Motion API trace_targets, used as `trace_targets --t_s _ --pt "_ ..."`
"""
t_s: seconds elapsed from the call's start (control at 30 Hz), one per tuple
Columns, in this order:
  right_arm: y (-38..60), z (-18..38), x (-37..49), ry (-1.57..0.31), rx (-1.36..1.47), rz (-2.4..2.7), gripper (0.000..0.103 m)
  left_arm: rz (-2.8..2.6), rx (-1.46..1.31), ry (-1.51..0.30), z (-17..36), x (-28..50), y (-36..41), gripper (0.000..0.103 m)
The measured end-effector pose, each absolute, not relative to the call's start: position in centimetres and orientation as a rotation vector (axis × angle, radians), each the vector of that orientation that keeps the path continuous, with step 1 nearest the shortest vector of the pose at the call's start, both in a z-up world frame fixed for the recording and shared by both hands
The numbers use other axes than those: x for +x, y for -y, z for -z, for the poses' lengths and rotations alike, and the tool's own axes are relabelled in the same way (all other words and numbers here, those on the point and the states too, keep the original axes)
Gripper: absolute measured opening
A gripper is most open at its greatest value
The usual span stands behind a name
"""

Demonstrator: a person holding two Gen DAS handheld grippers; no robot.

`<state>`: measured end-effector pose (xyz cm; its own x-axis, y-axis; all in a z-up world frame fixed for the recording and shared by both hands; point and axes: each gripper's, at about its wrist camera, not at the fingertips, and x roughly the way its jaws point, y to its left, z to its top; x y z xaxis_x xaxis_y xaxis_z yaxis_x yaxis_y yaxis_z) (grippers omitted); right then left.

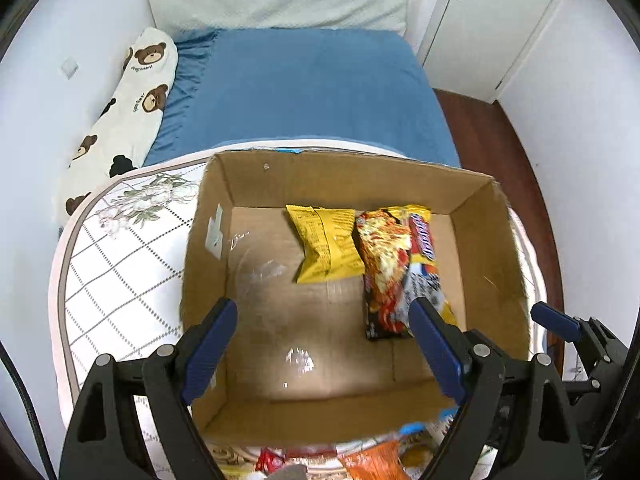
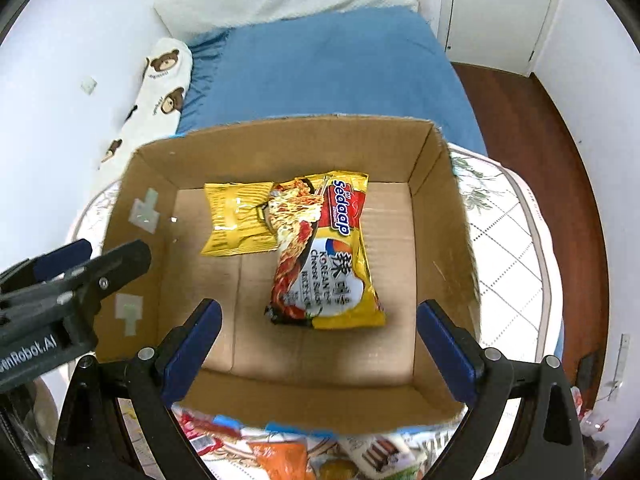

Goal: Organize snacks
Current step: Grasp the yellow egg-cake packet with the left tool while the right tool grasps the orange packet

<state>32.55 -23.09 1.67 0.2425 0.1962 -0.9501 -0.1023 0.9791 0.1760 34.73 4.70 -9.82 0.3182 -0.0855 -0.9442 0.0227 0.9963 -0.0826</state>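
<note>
Both the left claw and the right claw gape empty, low in frame, above the brown cardboard box. Mid-frame inside lie a yellow foil snack bag and a yellow-red noodle packet, touching.

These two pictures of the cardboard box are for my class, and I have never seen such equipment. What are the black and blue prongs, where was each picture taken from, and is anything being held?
No robot here: a person holds a two-finger gripper in each hand, each with a wide-angle camera looking along its fingers. One picture is from the left gripper, the other from the right gripper; the left gripper also shows at the left edge of the right view. Both are open and hold nothing. Below them an open cardboard box stands on a white quilted cover by a blue bed. Inside lie a Sedaap Korean cheese noodle packet and a small yellow snack bag, partly overlapped by it. More snack packets wait, blurred, in front of the box.
</note>
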Motion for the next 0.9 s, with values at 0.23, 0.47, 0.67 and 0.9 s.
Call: trace_targets --t_s 0.23,0.47,0.67,0.9 --pt "23.8 -4.9 27.6 -1.267 0.135 -0.226 0.1 0.076 -0.073 -1.2 7.0 29.5 -5.7 0.088" --pt "23.0 -1.6 21.3 -1.347 0.176 -0.266 0.1 -0.004 -0.038 -1.229 9.3 22.3 -8.7 0.088" --pt "22.2 5.2 17.2 -1.488 0.203 -0.263 0.1 -0.095 -0.011 -1.39 16.8 16.8 -13.0 0.088" --pt "19.5 11.8 14.3 -1.609 0.091 -0.262 0.1 -0.186 0.007 -1.521 24.4 13.4 -16.8 0.088"
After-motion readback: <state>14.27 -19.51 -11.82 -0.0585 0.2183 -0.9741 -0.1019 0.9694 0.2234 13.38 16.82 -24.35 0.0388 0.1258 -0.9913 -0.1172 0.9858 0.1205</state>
